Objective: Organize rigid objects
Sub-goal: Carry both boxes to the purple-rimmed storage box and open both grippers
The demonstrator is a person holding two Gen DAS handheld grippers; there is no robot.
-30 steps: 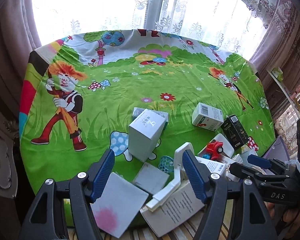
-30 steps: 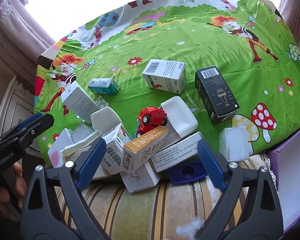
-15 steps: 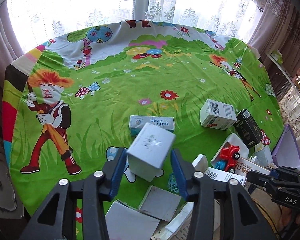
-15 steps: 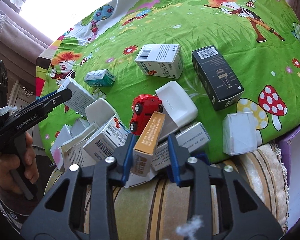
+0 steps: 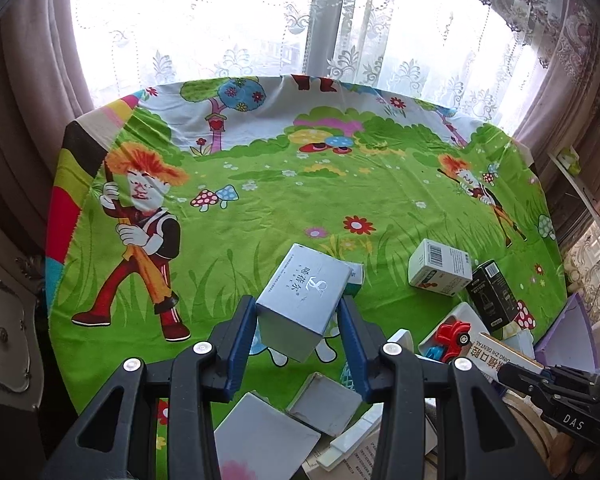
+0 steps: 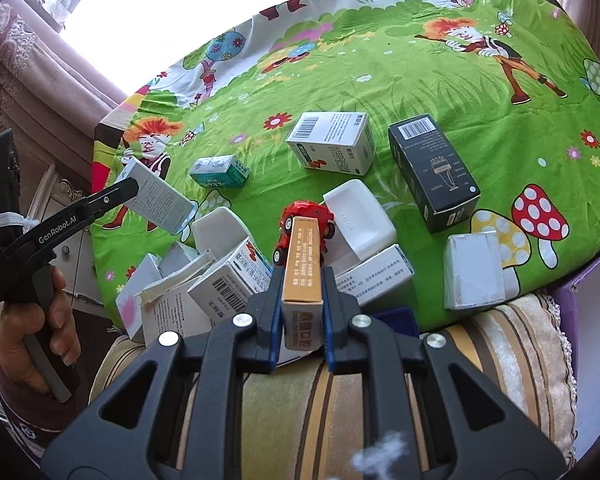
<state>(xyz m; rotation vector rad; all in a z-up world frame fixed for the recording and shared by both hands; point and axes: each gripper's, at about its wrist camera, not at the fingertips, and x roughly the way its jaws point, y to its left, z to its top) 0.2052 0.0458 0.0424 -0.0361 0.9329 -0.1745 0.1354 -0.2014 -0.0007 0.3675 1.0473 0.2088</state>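
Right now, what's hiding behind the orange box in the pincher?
Behind the orange box, clamped in the right gripper, sits a red toy car. Its top and some wheels show; the box covers its middle.

a lived-in home, likely a sitting room or bedroom. white lace curtains point(image 5: 380, 52) with heavy mauve drapes point(image 5: 28, 80) hang over a bright window. a bright green cartoon-print cloth point(image 5: 284, 200) with mushrooms and flowers covers the counter. a striped beige cushion point(image 6: 500, 344) lies at its near edge, and a carved grey-white cabinet point(image 5: 4, 320) stands beside it.
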